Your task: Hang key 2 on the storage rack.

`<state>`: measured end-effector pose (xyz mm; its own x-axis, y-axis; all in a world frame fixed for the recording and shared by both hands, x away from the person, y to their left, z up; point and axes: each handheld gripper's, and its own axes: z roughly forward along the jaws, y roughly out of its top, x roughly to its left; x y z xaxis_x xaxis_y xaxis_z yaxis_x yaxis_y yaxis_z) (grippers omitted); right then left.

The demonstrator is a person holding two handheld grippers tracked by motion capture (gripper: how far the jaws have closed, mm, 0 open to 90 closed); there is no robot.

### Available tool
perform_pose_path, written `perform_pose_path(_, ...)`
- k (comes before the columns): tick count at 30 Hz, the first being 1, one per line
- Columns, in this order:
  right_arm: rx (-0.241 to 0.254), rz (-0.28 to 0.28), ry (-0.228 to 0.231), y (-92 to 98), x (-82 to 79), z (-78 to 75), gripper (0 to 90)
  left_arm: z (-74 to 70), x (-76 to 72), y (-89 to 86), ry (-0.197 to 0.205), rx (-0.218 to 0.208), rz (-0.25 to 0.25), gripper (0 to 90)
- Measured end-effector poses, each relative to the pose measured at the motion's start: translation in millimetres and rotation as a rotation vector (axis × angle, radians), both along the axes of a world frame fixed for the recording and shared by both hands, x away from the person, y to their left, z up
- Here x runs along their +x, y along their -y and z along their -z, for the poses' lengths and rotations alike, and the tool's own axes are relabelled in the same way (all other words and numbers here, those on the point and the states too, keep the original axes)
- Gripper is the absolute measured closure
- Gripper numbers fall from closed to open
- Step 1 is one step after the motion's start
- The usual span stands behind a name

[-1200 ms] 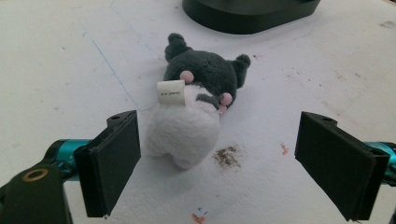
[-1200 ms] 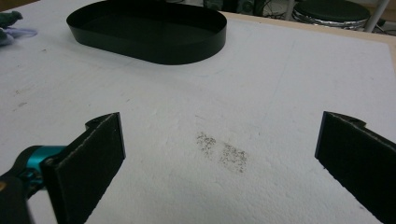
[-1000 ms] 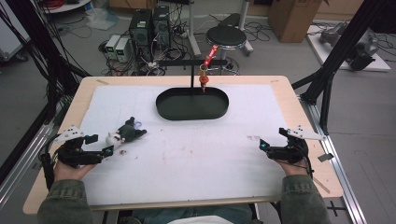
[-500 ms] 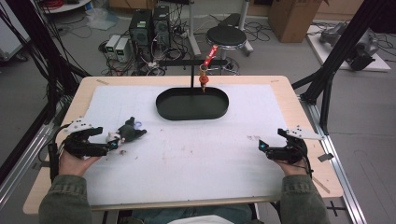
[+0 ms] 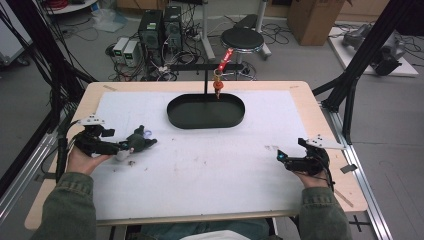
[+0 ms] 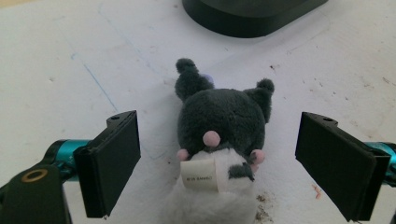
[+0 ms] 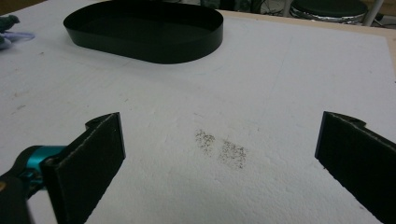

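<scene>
Reaching for the plush toy (image 6: 223, 140) with the left gripper (image 6: 218, 163). Fingers (image 6: 114, 161) wide open, holding nothing; toy lying on the white surface (image 6: 70, 70) between them, not touching either pad, with clear gaps on both sides. Head and ears pointing away from the fingers, white body and paper tag nearest to them.

To do well: push a little deeper, so that the pads come beside the round dark head and not only the soft white end. Keep the toy centred between the fingers, then close slowly until the plush gives a bit. Keep the tips just above the surface, not scraping it.

Black oval tray (image 5: 205, 110) ahead of the fingers, beyond the toy, probably the goal.

Right gripper (image 7: 219, 154) also fully open and empty, resting over a bare, stained part of the surface, well apart from the toy.
</scene>
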<state>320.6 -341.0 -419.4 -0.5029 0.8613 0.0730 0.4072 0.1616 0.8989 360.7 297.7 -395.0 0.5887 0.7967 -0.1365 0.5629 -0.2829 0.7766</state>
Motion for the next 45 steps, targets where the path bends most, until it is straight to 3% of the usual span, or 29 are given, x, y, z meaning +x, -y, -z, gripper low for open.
perform_pose_path(6,-0.002,-0.01,0.007,1.2,1.2,1.3,0.5,9.9,13.1,8.4,-0.1,0.045,0.032,14.4)
perform_pose_path(8,-0.005,-0.012,0.01,1.2,1.0,1.2,0.5,14.5,17.1,10.8,-0.129,0.091,0.034,14.4)
perform_pose_path(10,0.004,-0.016,0.017,1.7,0.3,0.5,0.5,19.0,19.9,12.5,-0.157,0.1,0.034,14.5)
perform_pose_path(14,0.016,-0.007,0.016,4.0,-1.1,0.4,0.5,28.6,24.5,16.6,-0.254,0.124,0.05,14.5)
perform_pose_path(17,0.025,0.001,0.005,5.4,-0.3,1.2,0.5,32.6,25.2,18.0,-0.278,0.156,0.053,15.5)
perform_pose_path(19,0.032,0.008,0.002,5.7,-0.8,0.9,0.5,30.9,23.7,17.6,-0.267,0.167,0.045,19.9)
perform_pose_path(21,0.038,0.015,0.003,6.6,-1.2,0.6,0.5,28.6,21.2,17.4,-0.267,0.159,0.054,34.1)
perform_pose_path(22,0.041,0.017,0.003,6.7,-1.6,0.4,0.5,27.5,19.9,18.7,-0.258,0.181,0.056,41.4)
perform_pose_path(24,0.041,0.017,0.002,7.0,-2.4,0.3,0.5,24.7,16.6,21.4,-0.232,0.213,0.052,46.5)
perform_pose_path(26,0.04,0.01,0.007,7.2,-2.1,0.5,0.5,20.1,13.2,21.9,-0.197,0.229,0.032,48.3)
perform_pose_path(28,0.033,0.002,0.003,7.0,-1.9,1.0,0.5,13.4,10.8,18.8,-0.174,0.197,0.024,48.6)
perform_pose_path(29,0.026,-0.003,0.0,6.5,-1.8,1.4,0.5,10.1,10.0,17.3,-0.173,0.176,0.019,48.6)
perform_pose_path(32,0.017,-0.019,-0.001,5.2,-1.4,2.2,0.5,-2.7,9.5,16.2,-0.162,0.173,0.015,48.5)
perform_pose_path(35,0.017,-0.027,0.001,4.6,-1.8,2.0,0.5,-14.0,11.3,18.8,-0.147,0.127,0.015,48.5)
perform_pose_path(45,0.018,-0.026,0.006,4.3,-0.8,1.8,0.5,-44.6,26.2,37.1,-0.106,0.115,0.039,48.3)
